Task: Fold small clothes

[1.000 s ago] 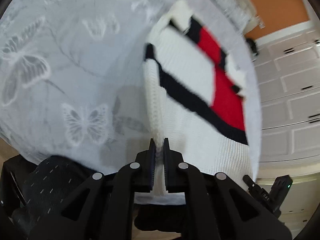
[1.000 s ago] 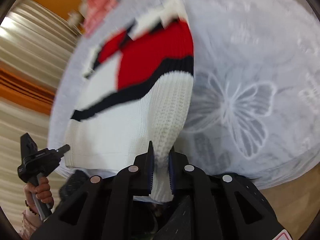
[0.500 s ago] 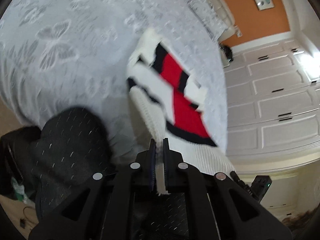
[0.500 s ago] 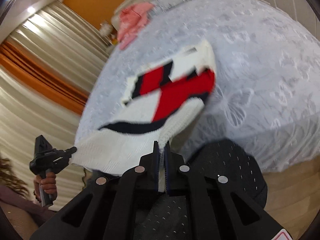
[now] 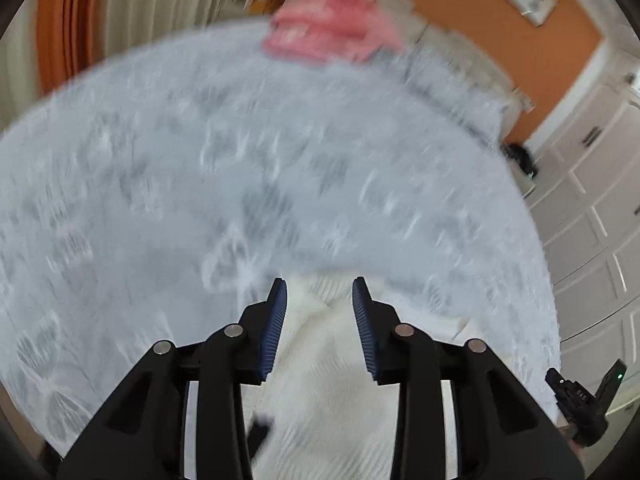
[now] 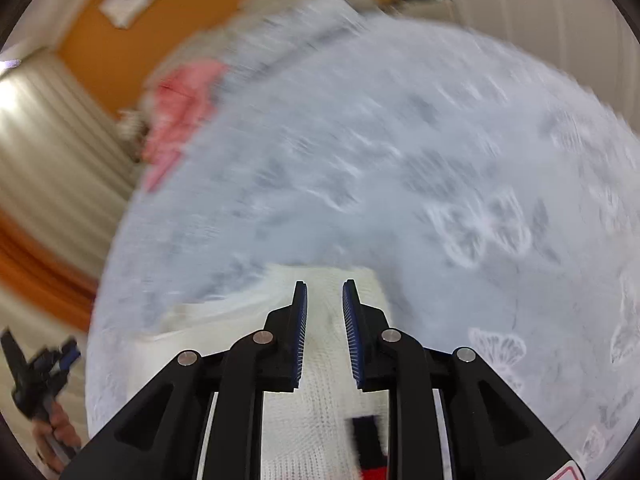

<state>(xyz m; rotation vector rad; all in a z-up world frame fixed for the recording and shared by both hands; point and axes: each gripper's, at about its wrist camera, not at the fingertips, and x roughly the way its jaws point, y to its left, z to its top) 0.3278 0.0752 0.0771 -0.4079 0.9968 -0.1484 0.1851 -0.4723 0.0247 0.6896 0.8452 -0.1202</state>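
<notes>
The white knit sweater (image 5: 320,380) is found lying on the bedspread (image 5: 200,200) at its near edge, directly under both grippers. Its visible white body runs lengthwise away from the cameras toward the middle of the bed; the far edge lies flat and roughly square in the right wrist view (image 6: 320,280). A short black band and a patch of red are seen near the bottom of that view. Which end is neck or hem cannot be told, the frames being blurred.

The left gripper (image 5: 320,292) is seen with its jaws parted, having just been opening; the knit lies between and below the pads, which do not press on it. The right gripper (image 6: 325,292) likewise has its jaws apart, just opened, with the white knit beneath the gap and no pad contact.

The bedspread is pale grey with a butterfly pattern (image 6: 480,228). A pink garment (image 5: 332,28) lies at the far end of the bed. An orange wall (image 6: 100,40), pleated curtains (image 6: 52,160) and white panelled cupboards (image 5: 592,220) are noted around it. A hand (image 6: 56,432) holding the other gripper's handle is seen at lower left of the right wrist view.
</notes>
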